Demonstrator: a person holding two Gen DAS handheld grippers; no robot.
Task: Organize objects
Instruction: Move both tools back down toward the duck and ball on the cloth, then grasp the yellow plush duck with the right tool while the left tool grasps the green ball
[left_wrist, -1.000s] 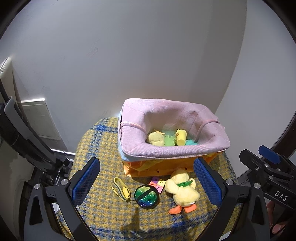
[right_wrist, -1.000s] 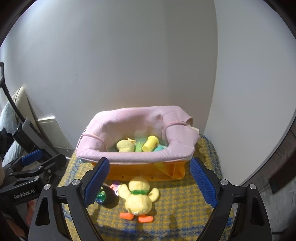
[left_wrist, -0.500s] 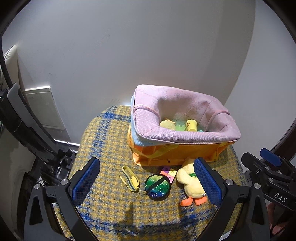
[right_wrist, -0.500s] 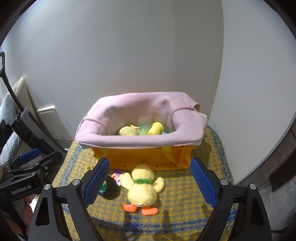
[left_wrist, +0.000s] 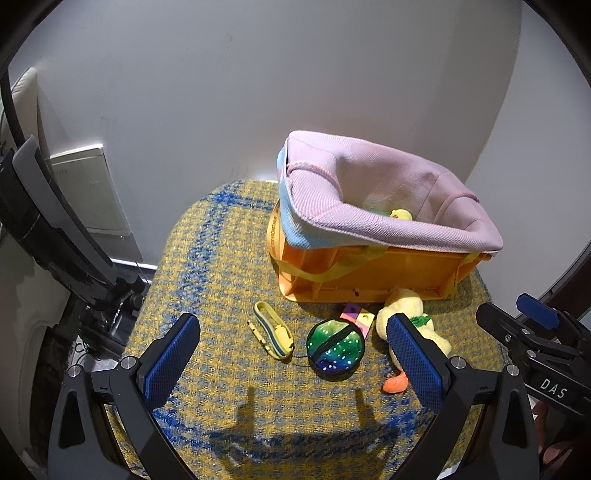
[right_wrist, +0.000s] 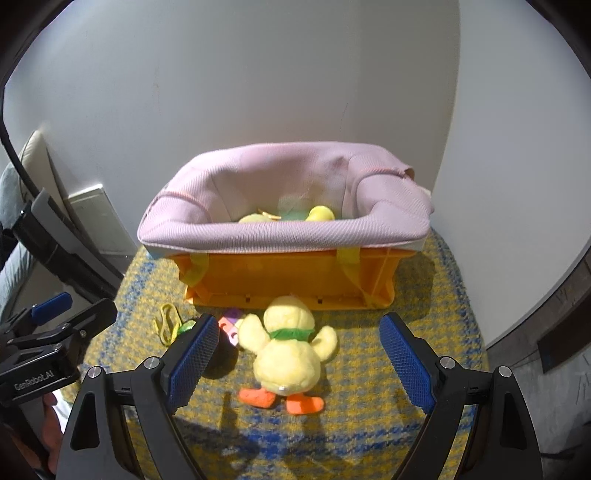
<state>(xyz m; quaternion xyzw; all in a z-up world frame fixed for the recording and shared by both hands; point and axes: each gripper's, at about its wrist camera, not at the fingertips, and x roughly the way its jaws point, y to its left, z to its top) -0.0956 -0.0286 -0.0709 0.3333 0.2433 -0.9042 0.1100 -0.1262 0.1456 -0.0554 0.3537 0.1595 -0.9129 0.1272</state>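
a round seat covered in yellow-and-blue checked woven cloth (left_wrist: 207, 258) fills the lower half of both views. at its 12 to 2 o'clock edge in the left wrist view stands an orange plastic crate lined with a pink knitted fabric bag (left_wrist: 384, 236), its long axis running left to right across the seat, its open mouth facing up; a few yellow and green toys show inside, too hidden to name.

just in front of the crate lies a yellow plush duck with a green collar and orange feet (right_wrist: 290, 350), flat on the cloth, long axis front to back, head toward the crate at 12 o'clock and almost touching its base, feet toward 6 o'clock.

at the duck's 9 o'clock in the left wrist view sits a round green-and-blue sequinned pouch with a dark zip (left_wrist: 335, 349); a pink, purple and yellow foam block (left_wrist: 357, 318) peeks out between pouch, duck and crate. a yellow-and-teal flat strap-like piece (left_wrist: 273, 330) lies at the pouch's 9 o'clock, long axis slanting from 11 to 5 o'clock.

the left gripper (left_wrist: 291, 365) hovers low over the pouch and strap, fingers spread wide, holding nothing. the right gripper (right_wrist: 293, 365) hovers with the duck between its widely spread fingers, apart from it.
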